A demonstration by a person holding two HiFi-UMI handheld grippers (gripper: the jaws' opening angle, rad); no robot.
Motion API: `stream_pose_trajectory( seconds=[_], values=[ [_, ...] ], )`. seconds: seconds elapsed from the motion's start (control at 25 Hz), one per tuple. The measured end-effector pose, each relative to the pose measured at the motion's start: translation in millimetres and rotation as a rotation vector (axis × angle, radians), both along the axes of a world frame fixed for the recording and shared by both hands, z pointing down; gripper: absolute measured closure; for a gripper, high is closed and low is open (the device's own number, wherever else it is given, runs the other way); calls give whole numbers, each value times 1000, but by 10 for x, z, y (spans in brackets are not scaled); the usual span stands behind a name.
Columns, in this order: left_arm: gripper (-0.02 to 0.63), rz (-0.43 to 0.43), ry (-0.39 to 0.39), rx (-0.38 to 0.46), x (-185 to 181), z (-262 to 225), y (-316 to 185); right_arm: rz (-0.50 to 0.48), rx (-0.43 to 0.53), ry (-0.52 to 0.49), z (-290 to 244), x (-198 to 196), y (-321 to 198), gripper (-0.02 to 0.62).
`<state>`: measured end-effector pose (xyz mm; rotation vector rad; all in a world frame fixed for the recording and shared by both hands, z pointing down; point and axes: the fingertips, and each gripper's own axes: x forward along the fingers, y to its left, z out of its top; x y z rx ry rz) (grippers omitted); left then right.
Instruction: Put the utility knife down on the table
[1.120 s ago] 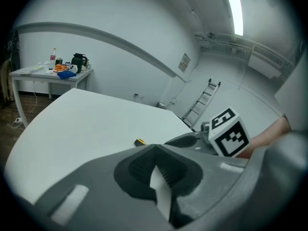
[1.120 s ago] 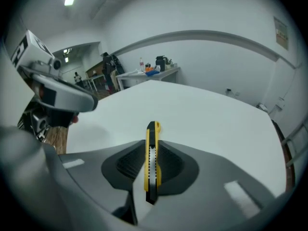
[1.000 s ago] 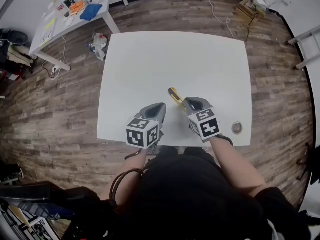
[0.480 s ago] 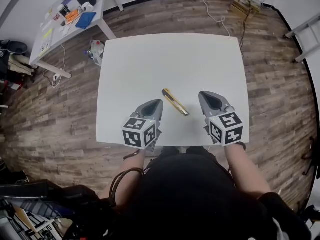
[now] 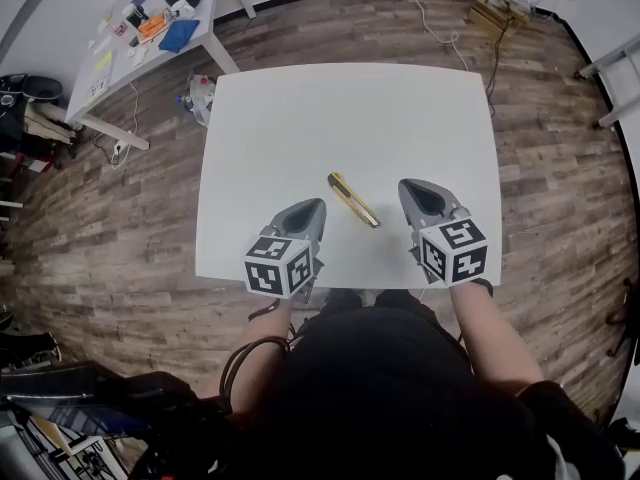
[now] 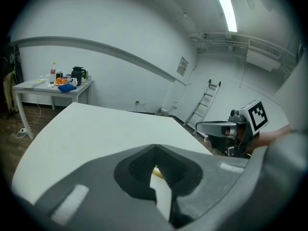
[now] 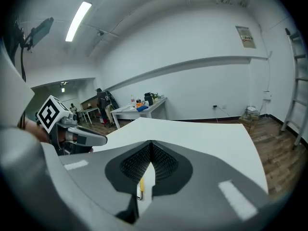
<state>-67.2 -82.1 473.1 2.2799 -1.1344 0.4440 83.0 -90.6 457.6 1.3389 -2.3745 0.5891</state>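
The yellow utility knife (image 5: pixel 353 200) lies flat and slantwise on the white table (image 5: pixel 300 118), near its front edge, between my two grippers and touched by neither. My left gripper (image 5: pixel 318 206) hovers just left of it, jaws shut with nothing between them. My right gripper (image 5: pixel 408 186) stays a short way to the knife's right, also shut and empty. In the left gripper view a sliver of the knife (image 6: pixel 156 172) shows through the slit below the jaws of the left gripper (image 6: pixel 155 149), with the right gripper (image 6: pixel 226 127) beyond. The right gripper view catches the knife (image 7: pixel 141 186) the same way.
A cluttered side table (image 5: pixel 150 28) stands at the far left, with a bag (image 5: pixel 200 93) on the wooden floor beside it. Cables and a box (image 5: pixel 505 3) lie at the far right corner. A ladder (image 5: pixel 615 58) leans at the right.
One second ago my right gripper was at the knife's near end. It has since drawn away to the right, leaving the knife lying on the table. The left gripper has barely moved.
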Motion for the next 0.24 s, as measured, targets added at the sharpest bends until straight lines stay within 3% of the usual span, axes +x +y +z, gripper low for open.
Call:
stream_pose_trajectory(
  seconds=[0.24],
  values=[
    [606, -12, 5, -2, -50, -4, 53, 6, -1, 13, 31, 8, 52, 572]
  ],
)
